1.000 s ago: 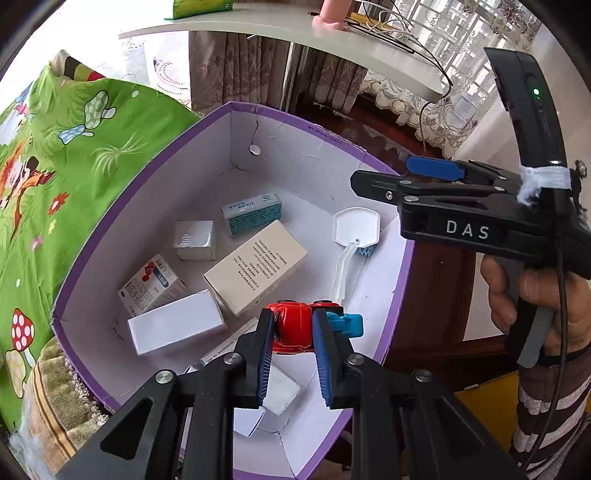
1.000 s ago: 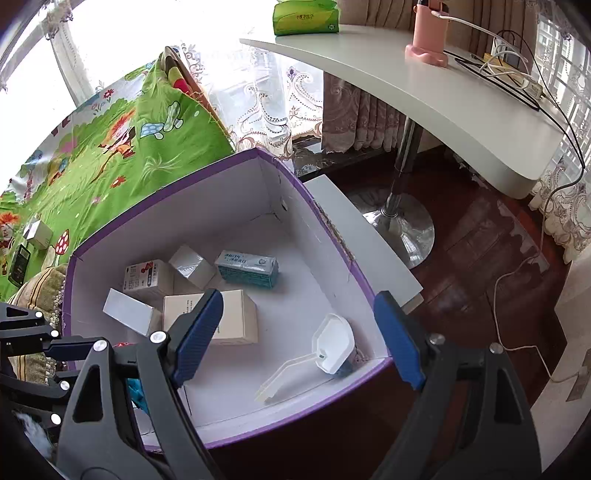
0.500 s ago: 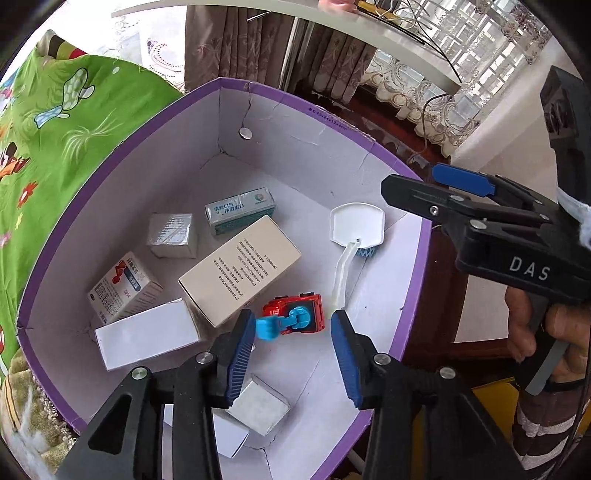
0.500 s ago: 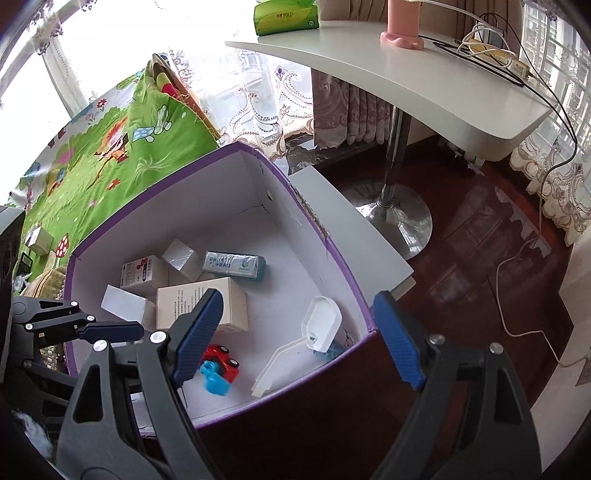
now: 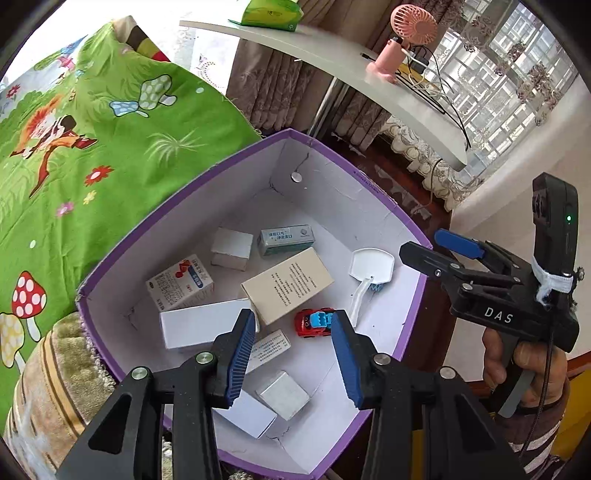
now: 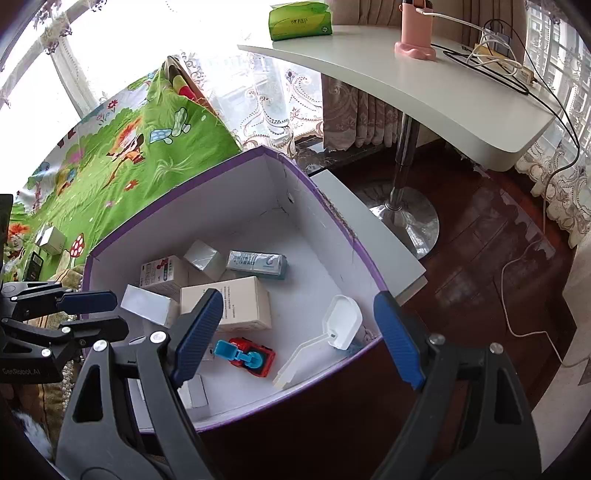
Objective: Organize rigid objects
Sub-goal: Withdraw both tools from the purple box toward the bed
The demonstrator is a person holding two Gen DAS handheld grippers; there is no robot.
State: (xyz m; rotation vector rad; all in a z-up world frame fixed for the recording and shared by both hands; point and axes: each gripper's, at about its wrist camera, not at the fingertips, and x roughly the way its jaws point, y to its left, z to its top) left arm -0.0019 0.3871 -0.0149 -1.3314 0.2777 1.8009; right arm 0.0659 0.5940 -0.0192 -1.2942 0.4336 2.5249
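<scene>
A purple-rimmed white box (image 5: 184,192) (image 6: 177,195) holds several small cartons, a white scoop brush (image 5: 369,266) (image 6: 340,325) and a red and blue toy car (image 5: 314,323) (image 6: 245,355). The car lies on the box floor beside a beige carton (image 5: 288,284) (image 6: 229,302). My left gripper (image 5: 293,350) is open and empty, raised above the box's near side, with the car seen between its pads. My right gripper (image 6: 291,339) is open and empty over the box's right edge; it also shows in the left wrist view (image 5: 436,251).
A green cartoon-print bedspread (image 5: 92,147) lies left of the box. A white desk (image 6: 424,81) on a chrome pedestal (image 6: 402,192) stands behind, with a pink fan (image 5: 402,37), a tissue pack (image 6: 299,20) and cables. Dark wood floor (image 6: 480,229) is at the right.
My left gripper opened and let go of the toy car, which dropped onto the box floor. The left gripper then lifted and pulled back. The right gripper stayed open and shifted slightly.
</scene>
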